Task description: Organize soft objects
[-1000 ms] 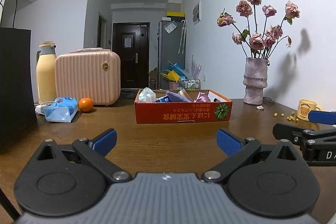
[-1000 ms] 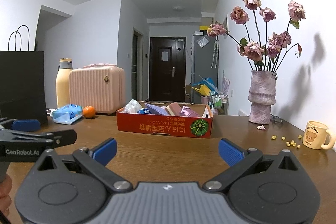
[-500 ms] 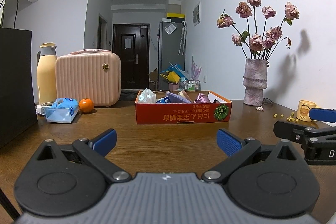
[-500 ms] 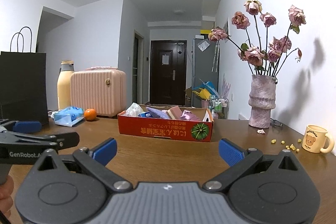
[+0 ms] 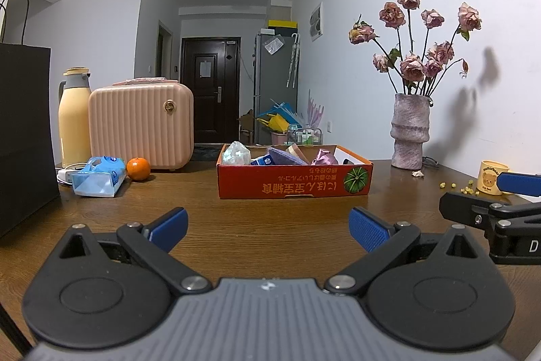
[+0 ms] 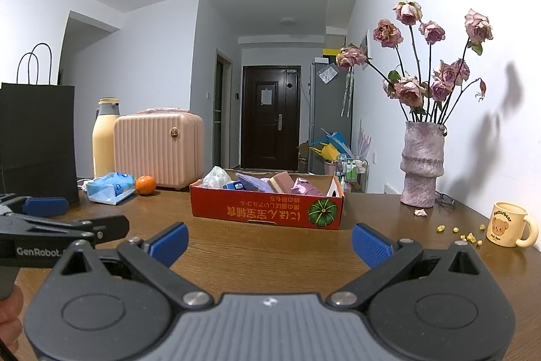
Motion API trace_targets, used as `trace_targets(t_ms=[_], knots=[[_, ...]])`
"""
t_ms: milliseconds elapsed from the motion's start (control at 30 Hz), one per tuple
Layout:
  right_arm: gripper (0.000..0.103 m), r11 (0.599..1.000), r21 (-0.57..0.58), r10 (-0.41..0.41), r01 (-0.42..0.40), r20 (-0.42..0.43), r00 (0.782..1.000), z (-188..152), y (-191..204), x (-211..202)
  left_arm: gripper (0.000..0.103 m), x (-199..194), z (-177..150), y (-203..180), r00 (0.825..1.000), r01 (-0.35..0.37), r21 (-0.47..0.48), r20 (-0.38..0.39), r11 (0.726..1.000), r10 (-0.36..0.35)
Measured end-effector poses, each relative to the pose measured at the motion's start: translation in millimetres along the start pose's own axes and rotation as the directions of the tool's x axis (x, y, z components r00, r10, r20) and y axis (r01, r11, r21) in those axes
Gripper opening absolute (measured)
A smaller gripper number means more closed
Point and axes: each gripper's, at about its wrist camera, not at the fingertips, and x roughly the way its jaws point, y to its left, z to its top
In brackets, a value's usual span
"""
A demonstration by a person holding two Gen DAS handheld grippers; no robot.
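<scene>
Both grippers are hovering wide apart and holding nothing: the left gripper [image 5: 268,227] and the right gripper [image 6: 269,241] are facing the red cardboard box [image 6: 267,212], which is sitting mid-table. The box is already holding several soft objects [image 6: 267,183]. A blue tissue pack [image 5: 98,180] is lying outside it toward the table's left side, probably not yet sorted. Bare table [image 5: 270,212] is separating grippers and box, giving an unobstructed approach; the vase [image 6: 422,164] and mug [image 6: 509,229] are crowding the right edge.

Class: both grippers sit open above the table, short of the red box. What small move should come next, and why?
Probably move the left gripper forward toward the red box: its jaws are open and empty, and the soft items sit in the box ahead. The right gripper is likewise open and empty.
</scene>
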Motion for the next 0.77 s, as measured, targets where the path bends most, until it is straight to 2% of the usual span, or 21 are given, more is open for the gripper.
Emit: trace_targets(t_ms=[767], knots=[[0.103,1.0,0.002,-0.001,0.001,-0.011,1.0,-1.3,-0.7,6.1,0.103,0.0,-0.6,-1.5,1.0,0.022,0.006,0.004,1.0,-0.022]])
